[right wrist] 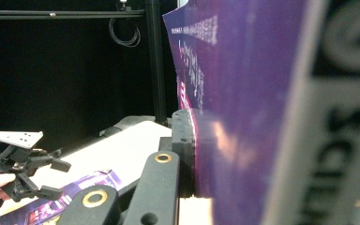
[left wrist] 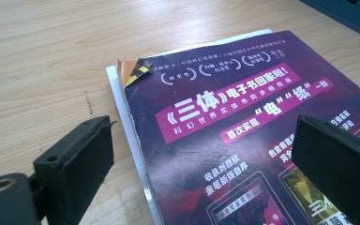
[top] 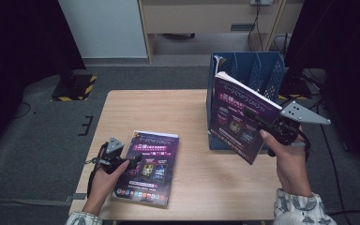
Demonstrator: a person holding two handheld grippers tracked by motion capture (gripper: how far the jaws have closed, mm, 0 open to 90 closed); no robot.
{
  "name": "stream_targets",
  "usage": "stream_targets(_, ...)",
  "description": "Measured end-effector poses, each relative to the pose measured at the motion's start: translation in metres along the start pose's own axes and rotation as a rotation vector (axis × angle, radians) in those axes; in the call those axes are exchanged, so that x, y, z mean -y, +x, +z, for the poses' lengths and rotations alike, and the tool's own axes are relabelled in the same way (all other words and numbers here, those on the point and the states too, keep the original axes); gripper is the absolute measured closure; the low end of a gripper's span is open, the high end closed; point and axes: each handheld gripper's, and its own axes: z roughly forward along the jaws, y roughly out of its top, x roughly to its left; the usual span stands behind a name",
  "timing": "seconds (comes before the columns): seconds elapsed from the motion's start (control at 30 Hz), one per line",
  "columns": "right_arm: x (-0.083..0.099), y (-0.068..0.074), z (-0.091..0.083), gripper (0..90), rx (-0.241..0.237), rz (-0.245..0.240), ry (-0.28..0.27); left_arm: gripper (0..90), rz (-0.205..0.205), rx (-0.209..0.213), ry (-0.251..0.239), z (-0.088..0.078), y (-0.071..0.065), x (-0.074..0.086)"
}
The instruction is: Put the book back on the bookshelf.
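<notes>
A wooden table (top: pixel 192 112) carries two purple magazines and one blue file rack (top: pixel 258 70). The right gripper (top: pixel 258 123) clamps one magazine (top: pixel 236 119) upright before the rack. The left gripper (top: pixel 133 164), jaws wide, straddles the flat magazine's (top: pixel 152 173) edge.

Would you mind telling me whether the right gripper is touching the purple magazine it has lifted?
Touching: in the right gripper view, the right gripper presses its black pad flat against the purple magazine.

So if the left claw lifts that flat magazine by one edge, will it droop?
Probably some: the flat magazine looks thin, soft-covered, with a curled corner. The copy in the right claw stays fairly straight, so droop may be mild. Its glossy cover could slip.
</notes>
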Motion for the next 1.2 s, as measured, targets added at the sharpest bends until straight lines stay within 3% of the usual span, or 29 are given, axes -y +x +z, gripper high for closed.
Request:
stream_targets(0.67,-0.003,-0.004,-0.012,82.6,-0.001,0.011,0.016,5.8,-0.003,-0.003,-0.002,-0.001,0.000,0.000)
stream_targets(0.97,-0.003,-0.012,-0.016,82.6,0.037,0.021,0.009,5.8,-0.001,-0.001,-0.002,-0.001,-0.001,0.000)
stream_targets(1.2,-0.003,-0.013,-0.017,82.6,0.094,-0.005,-0.003,5.8,0.003,-0.003,-0.003,-0.001,-0.001,0.000)
